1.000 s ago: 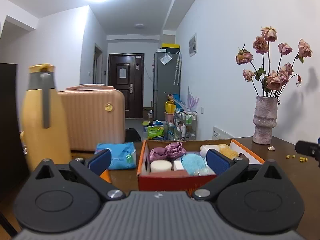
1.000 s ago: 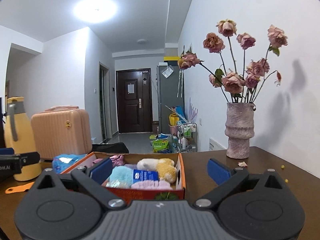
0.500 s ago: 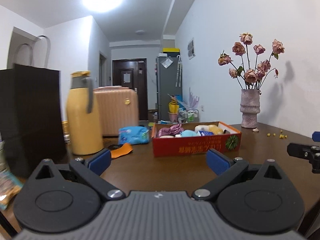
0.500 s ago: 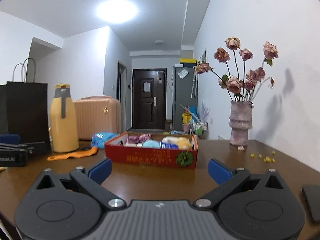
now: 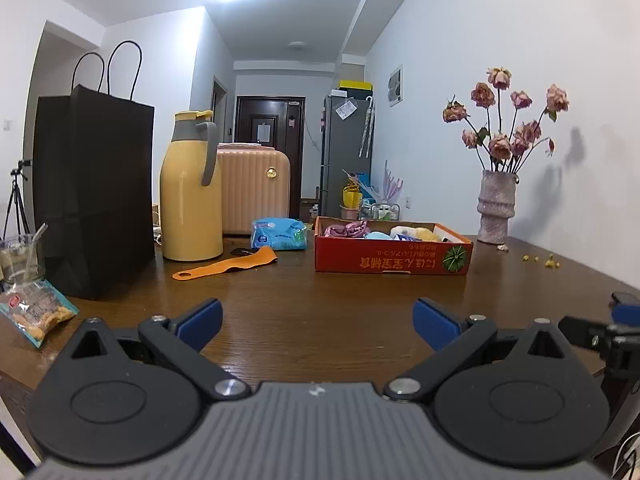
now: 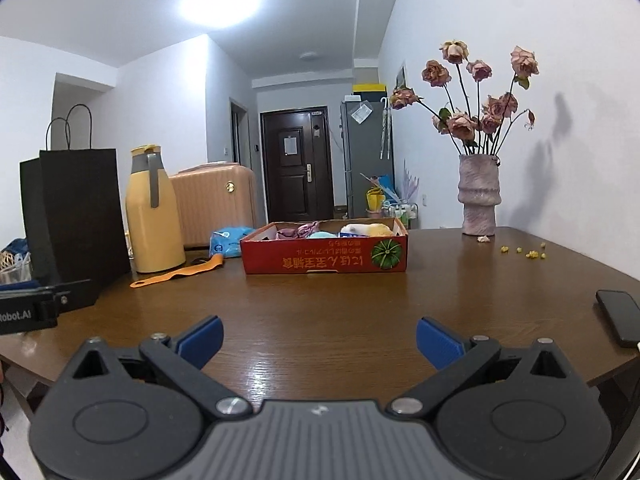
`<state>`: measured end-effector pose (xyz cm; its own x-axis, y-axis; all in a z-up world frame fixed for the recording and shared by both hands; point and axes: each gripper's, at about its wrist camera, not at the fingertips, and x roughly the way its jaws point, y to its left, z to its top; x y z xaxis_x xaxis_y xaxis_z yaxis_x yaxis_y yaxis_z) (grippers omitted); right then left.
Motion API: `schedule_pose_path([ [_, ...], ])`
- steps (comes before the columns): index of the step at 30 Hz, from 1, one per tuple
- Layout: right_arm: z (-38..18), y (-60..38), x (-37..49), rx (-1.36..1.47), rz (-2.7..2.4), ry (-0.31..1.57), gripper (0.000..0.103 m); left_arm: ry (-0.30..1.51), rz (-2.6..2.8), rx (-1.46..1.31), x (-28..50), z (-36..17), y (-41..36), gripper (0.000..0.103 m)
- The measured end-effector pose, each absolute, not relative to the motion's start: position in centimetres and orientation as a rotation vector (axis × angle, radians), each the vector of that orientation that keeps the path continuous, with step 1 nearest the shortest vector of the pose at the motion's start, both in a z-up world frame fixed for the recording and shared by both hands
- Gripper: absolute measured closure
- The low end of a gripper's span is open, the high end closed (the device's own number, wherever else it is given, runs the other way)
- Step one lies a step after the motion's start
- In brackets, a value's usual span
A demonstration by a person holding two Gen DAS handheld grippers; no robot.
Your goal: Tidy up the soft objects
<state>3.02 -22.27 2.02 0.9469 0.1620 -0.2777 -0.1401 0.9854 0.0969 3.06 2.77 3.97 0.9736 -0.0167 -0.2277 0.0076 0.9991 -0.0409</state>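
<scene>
Left wrist view: left claw (image 5: 316, 318) spread wide, nothing between its fingers, low over the counter (image 5: 320, 296). Red box (image 5: 392, 256) of soft things sits well ahead, slightly right. Right claw (image 6: 319, 338) gapes empty too, its box (image 6: 326, 254) straight ahead, phone (image 6: 618, 316) far right.

red box (image 5: 392, 258) wall hides most of its soft items (image 5: 376, 233)
</scene>
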Motion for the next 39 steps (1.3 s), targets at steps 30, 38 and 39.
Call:
schedule_pose_path([
  [30,1.82,-22.14,3.5,0.078,0.143,0.3,0.0,0.235,-0.016,-0.021,3.17,4.07,2.6,0.0],
  [38,1.8,-22.15,3.35,0.073,0.135,0.291,0.0,0.238,-0.015,-0.018,3.11,3.93,2.49,0.0],
  [39,1.81,-22.13,3.31,0.073,0.136,0.29,0.0,0.238,-0.015,-0.018,3.12,3.94,2.5,0.0],
])
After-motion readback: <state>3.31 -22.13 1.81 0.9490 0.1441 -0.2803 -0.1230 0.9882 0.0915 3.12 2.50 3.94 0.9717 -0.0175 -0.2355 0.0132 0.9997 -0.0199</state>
